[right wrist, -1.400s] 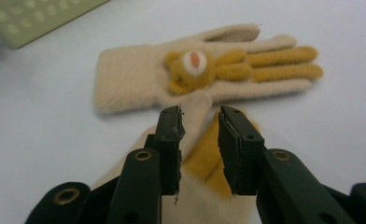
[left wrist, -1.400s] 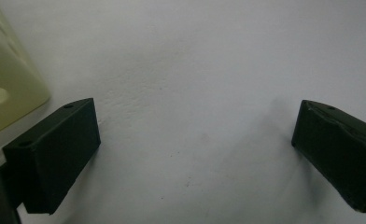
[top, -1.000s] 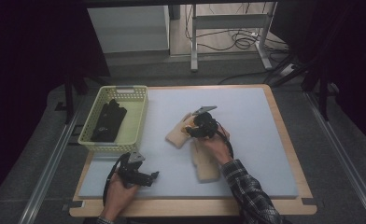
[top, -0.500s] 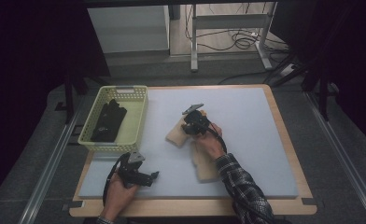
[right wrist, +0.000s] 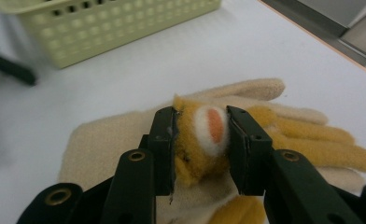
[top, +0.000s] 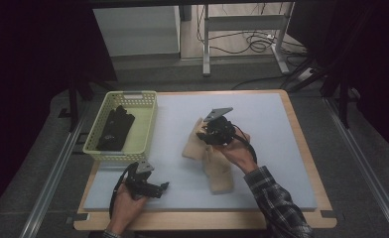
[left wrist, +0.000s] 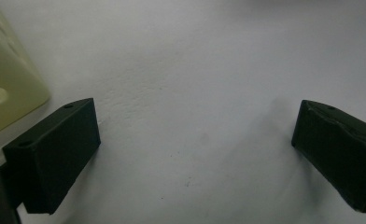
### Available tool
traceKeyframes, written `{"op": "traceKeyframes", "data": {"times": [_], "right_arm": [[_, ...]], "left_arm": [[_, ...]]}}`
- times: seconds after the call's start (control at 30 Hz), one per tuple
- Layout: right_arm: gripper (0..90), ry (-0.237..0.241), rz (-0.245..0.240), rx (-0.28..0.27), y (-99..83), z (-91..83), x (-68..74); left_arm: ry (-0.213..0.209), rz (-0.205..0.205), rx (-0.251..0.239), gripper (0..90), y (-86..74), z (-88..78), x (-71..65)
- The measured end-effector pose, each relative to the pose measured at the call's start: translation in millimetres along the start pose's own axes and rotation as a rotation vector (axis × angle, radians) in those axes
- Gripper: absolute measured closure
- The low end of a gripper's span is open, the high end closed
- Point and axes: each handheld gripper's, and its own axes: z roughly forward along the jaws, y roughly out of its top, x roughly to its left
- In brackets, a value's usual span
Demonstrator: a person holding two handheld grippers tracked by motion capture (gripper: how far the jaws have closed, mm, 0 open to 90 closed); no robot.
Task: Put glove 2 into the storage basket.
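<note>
Two beige gloves lie mid-table in the high view, one [top: 192, 147] toward the basket and one [top: 218, 173] nearer the person. My right gripper [top: 213, 131] is over the farther glove. In the right gripper view it [right wrist: 200, 125] is shut on a raised yellow fuzzy fold with a white and orange patch [right wrist: 209, 126]; the glove's yellow fingers [right wrist: 307, 133] spread to the right on the mat. My left gripper [top: 162, 187] rests near the table's front left, open [left wrist: 195, 140] over bare mat with nothing between its jaws.
A pale yellow-green basket [top: 118, 150] stands at the left of the mat [top: 272, 124] and holds a black item [top: 114, 128]. Its wall shows in the right gripper view [right wrist: 102, 28] and its corner in the left gripper view [left wrist: 8, 84]. A wooden rim [top: 301, 144] borders the mat.
My right gripper and hand have shifted slightly over the farther glove, first left, then back. The left gripper has stayed where it was.
</note>
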Motion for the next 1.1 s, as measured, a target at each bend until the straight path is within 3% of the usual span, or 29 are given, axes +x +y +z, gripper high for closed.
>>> {"op": "traceKeyframes", "data": {"times": [0.2,0.3,0.47,0.6,0.7,0.83,0.93,1.0,1.1], "right_arm": [[63.8,0.099,-0.077,-0.012,-27.2,-40.2,4.6],[63.8,0.150,-0.129,-0.010,-41.9,-51.2,3.8],[63.7,0.239,-0.162,-0.020,-61.1,-53.3,-4.6],[63.6,0.288,-0.178,-0.040,-69.6,-46.6,-11.9],[62.9,0.304,-0.189,-0.023,-75.7,-36.6,-15.6],[51.0,0.292,-0.151,0.009,-84.7,-24.8,-18.0],[41.9,0.238,-0.086,-0.007,-87.3,-29.9,-18.8],[41.5,0.208,-0.042,-0.018,-87.8,-37.1,-19.2],[42.2,0.153,0.071,-0.028,-90.6,-48.7,-17.3]], "left_arm": [[0.000,0.000,0.000,1.2,0.1,0.1,0.1],[0.001,-0.002,-0.002,1.2,0.1,0.3,-0.1],[0.001,-0.002,-0.003,1.2,0.1,0.3,-0.1],[0.000,0.002,0.000,1.2,0.1,0.1,0.2],[-0.001,0.000,0.000,1.2,0.0,0.1,0.0],[0.000,-0.001,0.000,1.2,0.0,0.1,0.0],[0.000,0.000,0.000,1.2,0.0,0.1,0.0],[0.000,0.000,0.000,1.2,0.0,0.1,0.0],[0.000,0.000,0.001,1.2,0.1,0.1,0.0]]}}
